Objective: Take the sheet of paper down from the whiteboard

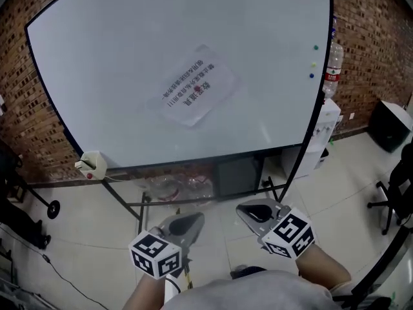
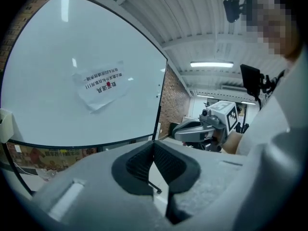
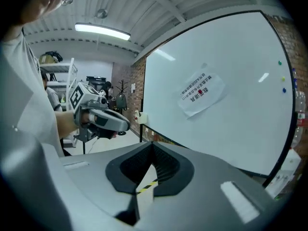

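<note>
A white sheet of paper point(image 1: 197, 93) with printed lines and a red mark hangs tilted on the whiteboard point(image 1: 116, 57), near its middle. It also shows in the left gripper view as the sheet of paper point(image 2: 102, 85) and in the right gripper view as the sheet of paper point(image 3: 200, 94). My left gripper point(image 1: 186, 223) and right gripper point(image 1: 257, 211) hang low in front of the board, well below the paper and apart from it. Both are shut with nothing between the jaws. The left gripper point(image 2: 154, 146) and the right gripper point(image 3: 152, 146) show their tips pressed together.
A board eraser point(image 1: 90, 165) sits on the tray rail at the board's lower left. Small magnets point(image 1: 314, 61) dot the right side of the board. A water dispenser point(image 1: 324, 116) stands at the right, a black chair point(image 1: 395, 192) beyond it. Brick wall point(image 1: 361, 37) lies behind.
</note>
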A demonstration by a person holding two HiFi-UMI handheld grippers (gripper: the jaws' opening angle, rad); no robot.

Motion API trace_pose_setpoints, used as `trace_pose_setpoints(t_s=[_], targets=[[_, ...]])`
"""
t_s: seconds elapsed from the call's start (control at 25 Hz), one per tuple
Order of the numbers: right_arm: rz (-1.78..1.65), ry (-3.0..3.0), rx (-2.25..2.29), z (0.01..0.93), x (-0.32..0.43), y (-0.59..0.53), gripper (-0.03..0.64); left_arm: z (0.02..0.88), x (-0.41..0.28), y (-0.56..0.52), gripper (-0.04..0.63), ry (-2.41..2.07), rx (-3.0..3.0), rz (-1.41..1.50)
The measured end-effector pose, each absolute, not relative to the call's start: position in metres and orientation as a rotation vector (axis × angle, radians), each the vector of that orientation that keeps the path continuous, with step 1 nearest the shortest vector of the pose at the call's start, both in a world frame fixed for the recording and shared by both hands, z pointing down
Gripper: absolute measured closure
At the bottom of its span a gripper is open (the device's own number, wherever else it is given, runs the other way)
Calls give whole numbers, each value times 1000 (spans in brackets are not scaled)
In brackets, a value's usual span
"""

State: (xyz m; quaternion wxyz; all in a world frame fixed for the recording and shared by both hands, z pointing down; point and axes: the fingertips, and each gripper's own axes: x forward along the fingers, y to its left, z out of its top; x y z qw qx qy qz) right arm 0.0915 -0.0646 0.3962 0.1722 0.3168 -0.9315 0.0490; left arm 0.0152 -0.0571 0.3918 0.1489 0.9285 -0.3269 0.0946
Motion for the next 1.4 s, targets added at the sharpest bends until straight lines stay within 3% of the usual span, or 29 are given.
trace_pose_setpoints(t_s=[0.68, 1.24, 1.4], targets=[[140, -2770, 752, 372, 62, -278, 616, 359, -11, -267, 595, -1057, 2699, 291], [-214, -2721, 1020, 302, 37, -369, 615, 326, -62, -351, 589, -1118, 2761, 276], [-380, -2630, 1149, 280, 30, -385, 546, 314, -69, -359, 567, -1047, 2817, 268]])
